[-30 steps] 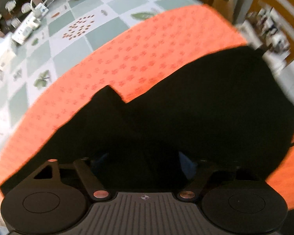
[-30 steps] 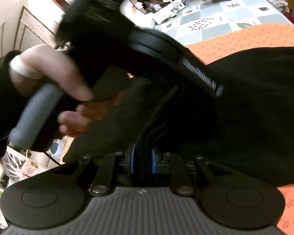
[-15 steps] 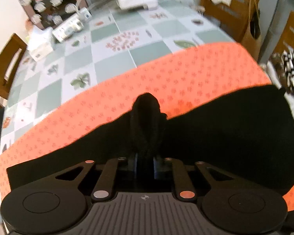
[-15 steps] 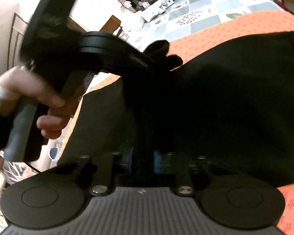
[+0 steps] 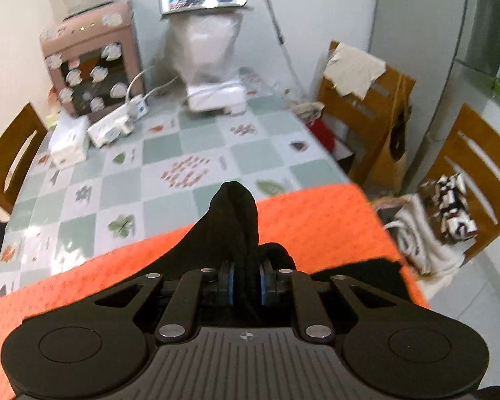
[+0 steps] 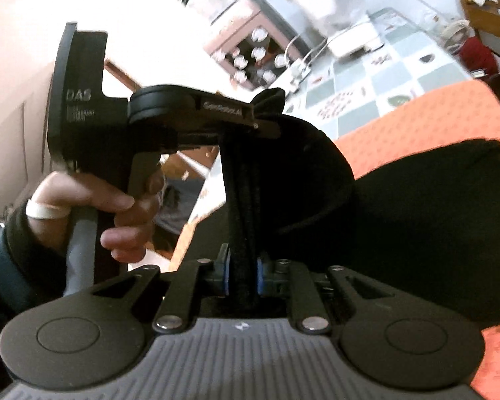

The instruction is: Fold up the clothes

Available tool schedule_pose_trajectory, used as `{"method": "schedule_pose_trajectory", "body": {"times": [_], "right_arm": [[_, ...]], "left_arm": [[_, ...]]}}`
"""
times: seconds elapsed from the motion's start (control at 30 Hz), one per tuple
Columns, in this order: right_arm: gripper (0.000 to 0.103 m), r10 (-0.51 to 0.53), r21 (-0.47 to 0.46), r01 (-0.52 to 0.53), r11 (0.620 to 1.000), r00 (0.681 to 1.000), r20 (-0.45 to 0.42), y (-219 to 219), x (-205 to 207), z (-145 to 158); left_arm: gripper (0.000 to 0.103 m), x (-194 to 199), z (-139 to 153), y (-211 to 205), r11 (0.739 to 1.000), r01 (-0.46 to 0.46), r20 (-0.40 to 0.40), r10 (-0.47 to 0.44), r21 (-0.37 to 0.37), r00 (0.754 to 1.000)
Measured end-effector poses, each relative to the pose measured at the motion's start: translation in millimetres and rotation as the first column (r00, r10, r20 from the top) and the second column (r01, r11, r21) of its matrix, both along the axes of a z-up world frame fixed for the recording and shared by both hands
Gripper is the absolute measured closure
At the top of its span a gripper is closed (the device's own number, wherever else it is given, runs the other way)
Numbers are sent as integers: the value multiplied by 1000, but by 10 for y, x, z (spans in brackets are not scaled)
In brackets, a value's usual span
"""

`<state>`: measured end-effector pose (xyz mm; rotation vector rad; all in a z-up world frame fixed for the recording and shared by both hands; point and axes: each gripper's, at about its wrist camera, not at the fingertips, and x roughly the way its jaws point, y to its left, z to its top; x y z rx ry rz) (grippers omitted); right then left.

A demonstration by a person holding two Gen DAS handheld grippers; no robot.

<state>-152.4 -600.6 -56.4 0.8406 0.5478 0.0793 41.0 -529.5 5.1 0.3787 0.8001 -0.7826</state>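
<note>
Left gripper [image 5: 245, 281] clamped on a bunched fold of the black garment [image 5: 236, 220]; the cloth peaks just ahead of its blue pads [image 5: 230, 283] and drapes down to both sides. Right gripper [image 6: 241, 280] is pinching a vertical strip of the same garment, jaws closing on it. The rest of the garment spreads to its right over the orange cloth [image 6: 426, 123]. Person's left hand [image 6: 116, 213] on the handle, up-left of the right gripper. Checked tablecloth [image 5: 170, 153] beyond the left gripper's tips, power strip [image 5: 116, 126] farther back.
</note>
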Motion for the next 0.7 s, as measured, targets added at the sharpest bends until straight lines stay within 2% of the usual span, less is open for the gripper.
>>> {"method": "schedule_pose_trajectory", "body": {"times": [0.2, 0.4, 0.57, 0.67, 0.7], "right_arm": [[87, -71, 31, 69, 997, 996, 49, -345, -330, 200], [87, -136, 25, 135, 990, 990, 30, -706, -698, 160], [87, -186, 36, 188, 982, 982, -42, -979, -959, -118], [87, -193, 64, 201, 977, 975, -108, -1082, -1019, -416], [87, -190, 67, 200, 978, 973, -132, -1094, -1041, -507]], "left_arm": [[87, -217, 209, -380, 998, 48, 9, -48, -31, 999], [87, -458, 103, -801, 994, 109, -17, -110, -30, 994], [85, -583, -176, -1144, 990, 139, -63, -138, 14, 988], [81, -664, -480, -1332, 978, 194, -100, -187, 71, 977], [75, -698, -550, -1364, 975, 208, -99, -200, 77, 975]]}}
